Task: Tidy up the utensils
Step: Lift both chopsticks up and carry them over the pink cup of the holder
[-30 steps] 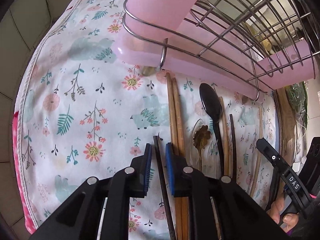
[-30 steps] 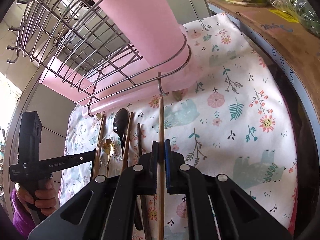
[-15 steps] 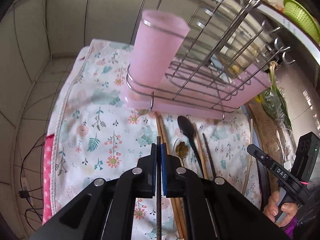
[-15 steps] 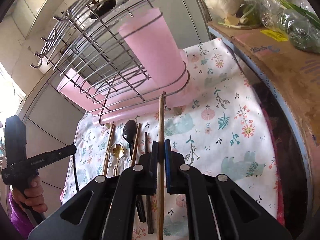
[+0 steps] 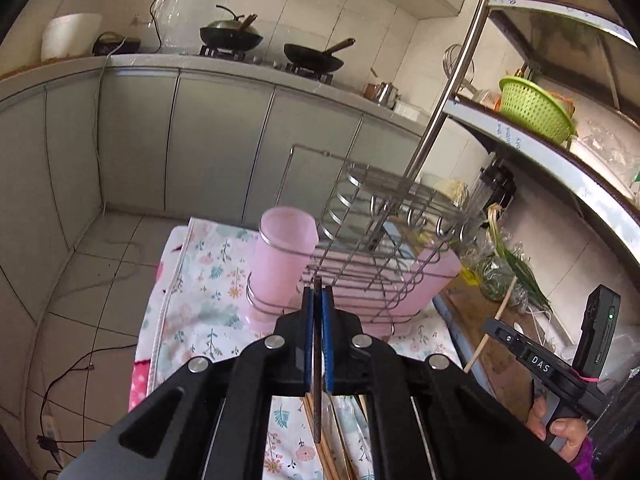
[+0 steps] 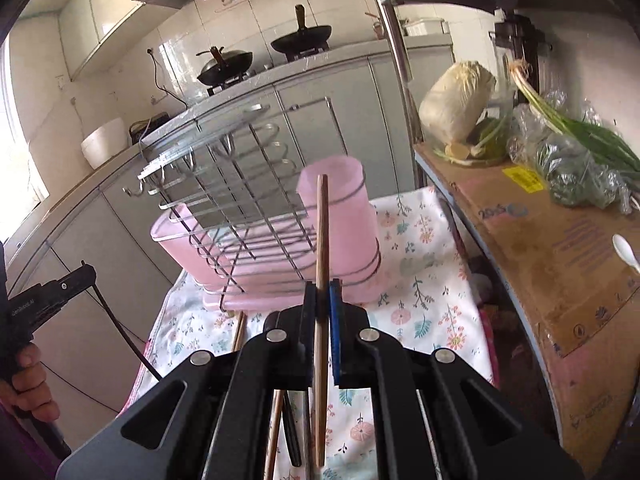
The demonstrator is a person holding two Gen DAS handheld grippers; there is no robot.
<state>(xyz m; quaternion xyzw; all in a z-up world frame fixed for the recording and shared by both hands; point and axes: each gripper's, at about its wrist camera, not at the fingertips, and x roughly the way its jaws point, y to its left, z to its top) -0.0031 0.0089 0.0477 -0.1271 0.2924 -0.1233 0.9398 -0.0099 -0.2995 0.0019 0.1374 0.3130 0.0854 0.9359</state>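
My left gripper [image 5: 317,292] is shut on a dark chopstick [image 5: 317,400], held in the air in front of the pink cup [image 5: 286,252] in the wire rack [image 5: 380,216]. My right gripper [image 6: 322,290] is shut on a light wooden chopstick [image 6: 322,232], whose tip reaches up in front of the same pink cup [image 6: 340,216]. Other chopsticks and a dark utensil [image 6: 292,432] lie on the floral cloth [image 6: 432,280] below, mostly hidden by the grippers. The right gripper [image 5: 536,364] also shows at the lower right of the left wrist view.
The wire rack [image 6: 224,176] stands on a pink tray [image 6: 180,232] at the back of the cloth. A cardboard-covered shelf [image 6: 540,240] with vegetables [image 6: 576,160] borders the right. A metal shelf with a green basket [image 5: 536,108] hangs above. Cables [image 5: 80,364] lie on the floor at left.
The left jaws closed on the dark chopstick and lifted it off the cloth. The right gripper rose with its wooden chopstick. Both views tilted up toward the rack and kitchen.
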